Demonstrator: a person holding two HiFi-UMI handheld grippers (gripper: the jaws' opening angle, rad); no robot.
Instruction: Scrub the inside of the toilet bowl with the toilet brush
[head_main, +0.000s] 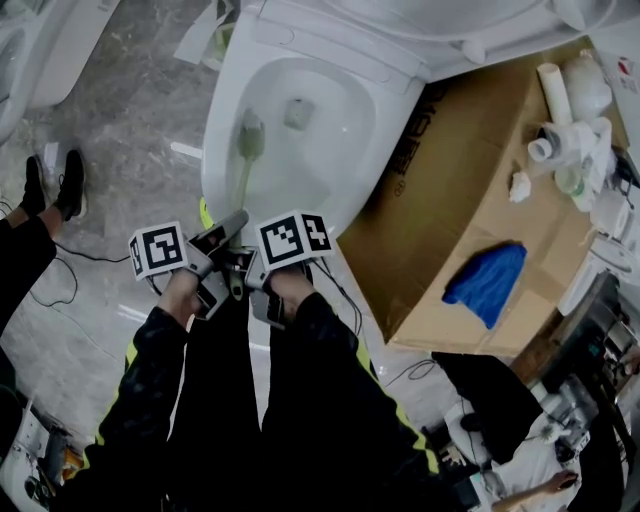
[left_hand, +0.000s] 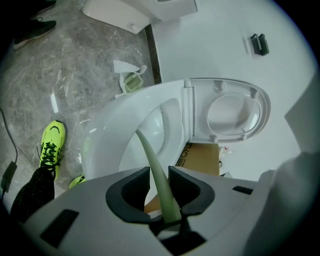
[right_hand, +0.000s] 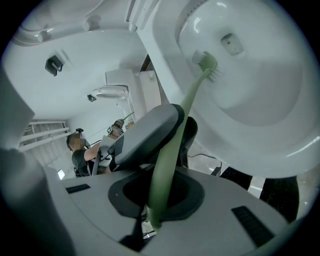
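Step in hand, as judged: scrubbing. Toilet brush (head_main: 250, 135) has its head inside the toilet bowl (head_main: 335, 150), against the inner wall on the head view's left, beside the outlet (head_main: 298, 112). Its pale green handle runs back over the rim to both tools.

Left hand-held gripper (left_hand: 160, 181) is clenched on the handle, pads tight on both sides. Right hand-held gripper (right_hand: 161, 192) grasps the same handle nearer its end, with the left one just ahead of it.

To do it well:
- Press the bristles flat on the porcelain and work round the wall and under the rim.
- Let the two grips move as one so the thin handle does not twist or slip.
- Short strokes; the handle looks flexible and likely to bend under hard pushing.

Pose: both forearms in black sleeves (head_main: 150, 380) reach forward and down, hands close side by side over the bowl's front edge. Marker cubes face up, and the handle angles down into the bowl.

Cardboard box (head_main: 470, 190) sits just right of the toilet, out of the stroke path.
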